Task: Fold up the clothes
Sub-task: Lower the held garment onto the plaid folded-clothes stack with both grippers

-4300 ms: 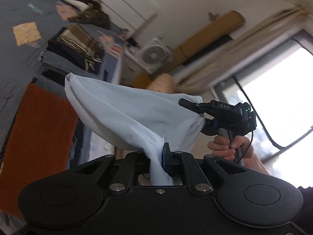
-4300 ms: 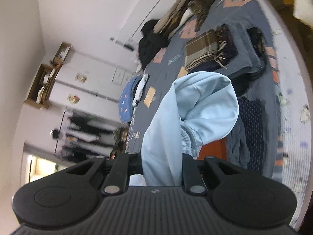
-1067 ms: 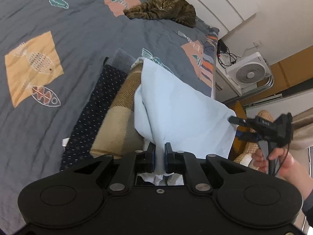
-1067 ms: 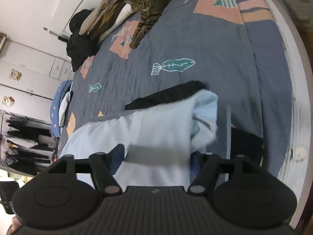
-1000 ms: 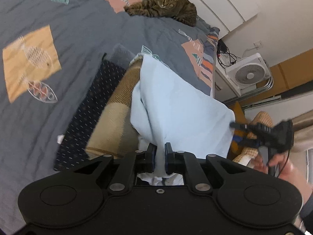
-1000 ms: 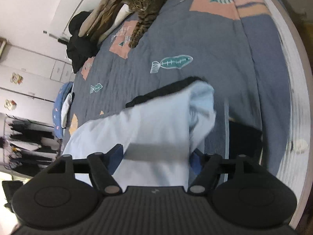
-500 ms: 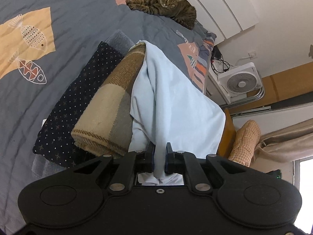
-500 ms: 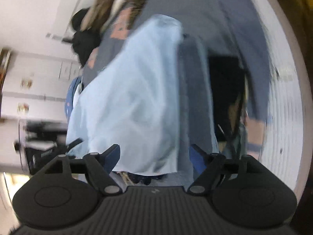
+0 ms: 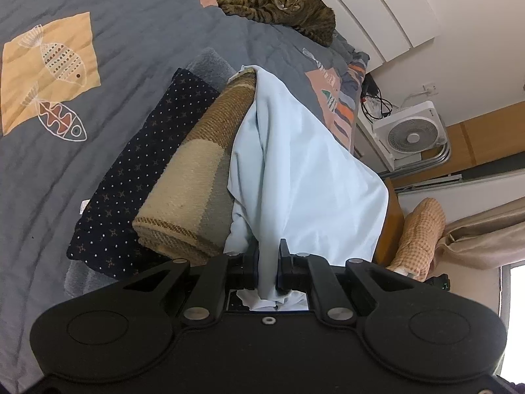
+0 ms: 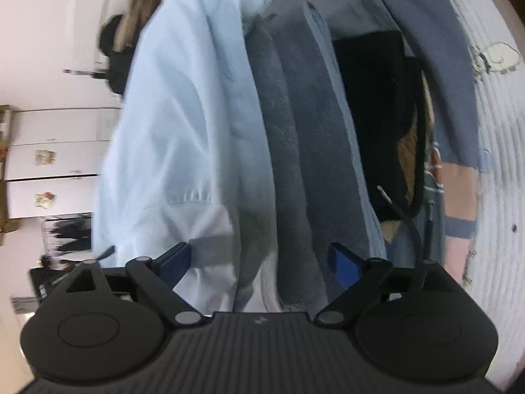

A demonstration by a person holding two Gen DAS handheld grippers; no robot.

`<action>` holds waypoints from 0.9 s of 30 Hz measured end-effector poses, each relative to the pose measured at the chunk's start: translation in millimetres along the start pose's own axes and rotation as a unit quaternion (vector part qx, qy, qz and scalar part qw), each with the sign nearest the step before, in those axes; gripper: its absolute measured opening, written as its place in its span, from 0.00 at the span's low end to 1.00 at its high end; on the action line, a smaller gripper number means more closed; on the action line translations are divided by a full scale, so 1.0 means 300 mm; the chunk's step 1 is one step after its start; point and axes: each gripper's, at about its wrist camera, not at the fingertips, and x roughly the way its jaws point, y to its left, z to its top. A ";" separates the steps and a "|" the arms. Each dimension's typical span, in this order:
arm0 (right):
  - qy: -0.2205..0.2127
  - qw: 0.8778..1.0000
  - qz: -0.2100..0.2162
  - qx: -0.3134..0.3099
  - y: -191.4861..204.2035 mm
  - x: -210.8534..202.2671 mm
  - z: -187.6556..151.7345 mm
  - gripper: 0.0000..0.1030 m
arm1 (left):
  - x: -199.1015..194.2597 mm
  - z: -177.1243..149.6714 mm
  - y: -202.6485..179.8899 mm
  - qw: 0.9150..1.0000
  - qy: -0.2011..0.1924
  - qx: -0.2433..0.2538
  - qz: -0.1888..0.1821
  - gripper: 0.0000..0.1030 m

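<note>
While left gripper (image 9: 266, 262) pinches light blue garment (image 9: 305, 177), we open right gripper (image 10: 259, 259), jaws spreading, cloth loose between them, unpressed. Garment drapes over folded stack (image 9: 183, 177) near bed (image 9: 137, 36) right edge. Judged: fold nearly laid; left release, smoothing remain. Cat (image 9: 282, 3) lies beyond.

my bed's grey fish-print quilt (image 9: 137, 49) has a tabby cat (image 9: 282, 3) lounging up top, plus a dotted navy cloth (image 9: 137, 177) lying flat on it.
</note>
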 end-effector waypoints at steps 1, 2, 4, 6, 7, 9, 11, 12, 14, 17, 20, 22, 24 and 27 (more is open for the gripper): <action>0.000 1.000 -0.002 0.003 0.006 0.002 -0.003 0.80 | 0.000 0.000 -0.003 1.000 0.000 0.002 0.001 0.10; -0.004 1.000 -0.001 -0.002 0.017 -0.003 -0.009 0.68 | 0.000 0.000 -0.006 1.000 0.000 0.003 0.002 0.10; -0.012 1.000 -0.006 -0.014 0.044 -0.017 -0.021 0.45 | -0.001 0.000 -0.011 1.000 -0.001 0.006 0.002 0.10; -0.019 0.999 -0.024 -0.023 0.069 -0.035 -0.031 0.23 | -0.004 -0.002 -0.012 1.000 -0.004 0.006 0.001 0.09; -0.022 0.999 -0.032 -0.030 0.079 -0.046 -0.036 0.11 | -0.006 -0.003 -0.012 1.000 -0.006 0.006 0.000 0.09; -0.029 0.998 -0.026 -0.039 0.095 -0.073 -0.045 0.01 | -0.009 -0.008 -0.012 1.000 -0.011 0.008 -0.004 0.09; -0.035 0.998 0.015 -0.044 0.106 -0.106 -0.053 0.01 | -0.006 -0.012 -0.011 1.000 -0.010 0.007 -0.007 0.09; -0.031 0.998 0.022 -0.051 0.115 -0.112 -0.059 0.01 | -0.004 -0.014 -0.010 1.000 -0.010 0.006 -0.007 0.09; -0.024 0.998 0.025 -0.061 0.129 -0.112 -0.068 0.01 | 0.004 -0.014 -0.006 1.000 -0.009 0.001 -0.007 0.09; -0.017 0.999 0.033 -0.035 0.113 -0.096 -0.063 0.03 | 0.017 -0.012 -0.002 1.000 -0.009 -0.006 -0.007 0.10; -0.019 0.999 0.025 -0.024 0.091 -0.082 -0.063 0.07 | 0.025 -0.014 0.001 1.000 -0.011 -0.012 -0.012 0.10; -0.008 1.000 0.021 0.001 0.068 -0.066 -0.058 0.12 | 0.026 -0.019 0.005 1.000 -0.013 -0.016 -0.016 0.10; -0.007 1.000 0.023 0.011 0.059 -0.065 -0.068 0.10 | 0.024 -0.023 0.004 1.000 -0.017 -0.015 -0.017 0.09; -0.007 1.000 0.011 -0.015 0.095 -0.077 -0.088 0.01 | -0.011 -0.026 -0.003 0.999 -0.024 -0.012 -0.023 0.04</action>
